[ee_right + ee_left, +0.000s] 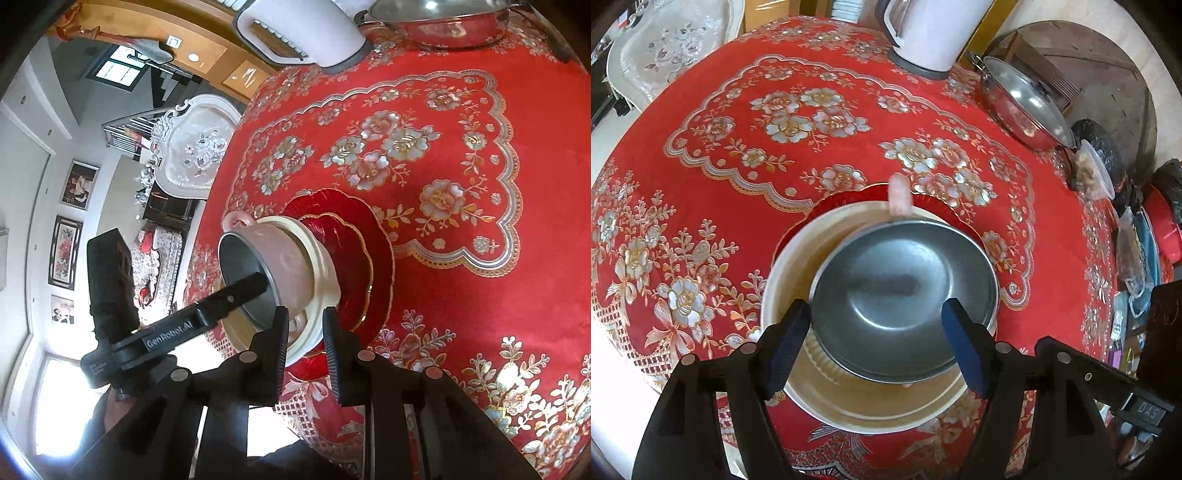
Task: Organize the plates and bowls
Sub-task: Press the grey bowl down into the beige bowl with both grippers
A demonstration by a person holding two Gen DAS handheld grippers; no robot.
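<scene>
Jaws of both grippers gape, empty; pink bowl (291, 266) sits mouth-up in cream bowl (325, 258), on red plate (354, 236).

Bright daylight from blown-out windows (62, 402); strong fisheye bending at edges, slight motion blur.

Half-seen things around the stack

The red plate (834, 205) lies mostly hidden under the cream bowl (798, 258); the pink handle (899, 195) (blurred) pokes past the metal bowl (905, 291); the white kettle (934, 29) is cropped on top.
</scene>
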